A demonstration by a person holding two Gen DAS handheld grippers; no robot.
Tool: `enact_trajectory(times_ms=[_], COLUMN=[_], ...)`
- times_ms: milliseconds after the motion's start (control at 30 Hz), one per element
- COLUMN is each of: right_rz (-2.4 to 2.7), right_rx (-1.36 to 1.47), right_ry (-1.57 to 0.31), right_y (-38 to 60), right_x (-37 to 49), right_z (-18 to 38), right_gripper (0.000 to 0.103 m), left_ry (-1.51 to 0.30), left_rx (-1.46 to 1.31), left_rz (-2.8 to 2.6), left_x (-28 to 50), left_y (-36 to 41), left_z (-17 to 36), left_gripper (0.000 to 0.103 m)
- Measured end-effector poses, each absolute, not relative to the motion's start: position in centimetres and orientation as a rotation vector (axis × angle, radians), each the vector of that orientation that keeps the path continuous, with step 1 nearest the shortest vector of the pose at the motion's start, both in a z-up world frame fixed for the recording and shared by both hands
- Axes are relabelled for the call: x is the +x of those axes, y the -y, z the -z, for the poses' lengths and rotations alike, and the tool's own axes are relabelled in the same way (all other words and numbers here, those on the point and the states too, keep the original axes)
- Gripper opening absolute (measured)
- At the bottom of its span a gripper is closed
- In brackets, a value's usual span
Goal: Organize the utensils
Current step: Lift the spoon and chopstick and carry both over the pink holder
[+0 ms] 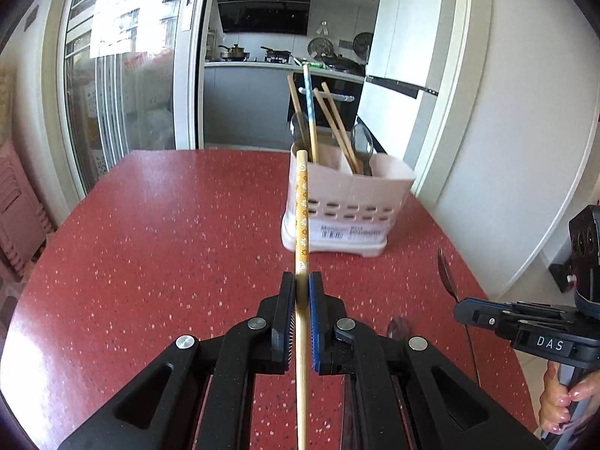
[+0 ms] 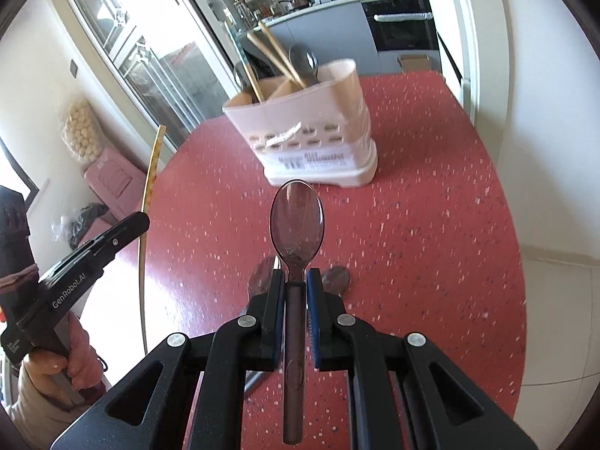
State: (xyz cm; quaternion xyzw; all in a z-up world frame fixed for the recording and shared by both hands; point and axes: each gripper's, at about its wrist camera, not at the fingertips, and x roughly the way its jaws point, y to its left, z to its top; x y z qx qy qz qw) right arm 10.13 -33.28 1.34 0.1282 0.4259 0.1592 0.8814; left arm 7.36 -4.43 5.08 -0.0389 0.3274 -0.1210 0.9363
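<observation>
My left gripper (image 1: 301, 281) is shut on a yellow flower-patterned chopstick (image 1: 301, 206) that points forward at the pale pink utensil holder (image 1: 348, 206). The holder stands on the red speckled table (image 1: 168, 243) and holds several wooden chopsticks (image 1: 337, 127), a blue one and metal spoons (image 1: 362, 142). My right gripper (image 2: 295, 277) is shut on a translucent brown plastic spoon (image 2: 297, 221), bowl forward, above the table and short of the holder (image 2: 318, 138). The left gripper (image 2: 112, 236) with its chopstick (image 2: 150, 176) shows at the left of the right wrist view.
Two more spoon bowls (image 2: 335, 277) lie on the table under my right gripper. A spoon (image 1: 446, 273) lies near the table's right edge by the right gripper (image 1: 525, 322). A glass sliding door (image 1: 123, 86) and kitchen counter (image 1: 262, 62) lie beyond the table.
</observation>
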Motion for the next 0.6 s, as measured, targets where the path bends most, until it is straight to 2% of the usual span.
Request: enact_trajectory(times_ms=[600], right_rz=[-0.347], right_rx=[0.236], right_ry=[-0.788], right_y=[33.4], right_x=[15.4], right_z=[-6.7], right_gripper=[0.012], left_ry=[-0.594], left_rx=[-0.079], left_rz=[0.26], left_x=[13.0], left_y=[6.1], left_z=[-8.2], left_gripper=[0.037])
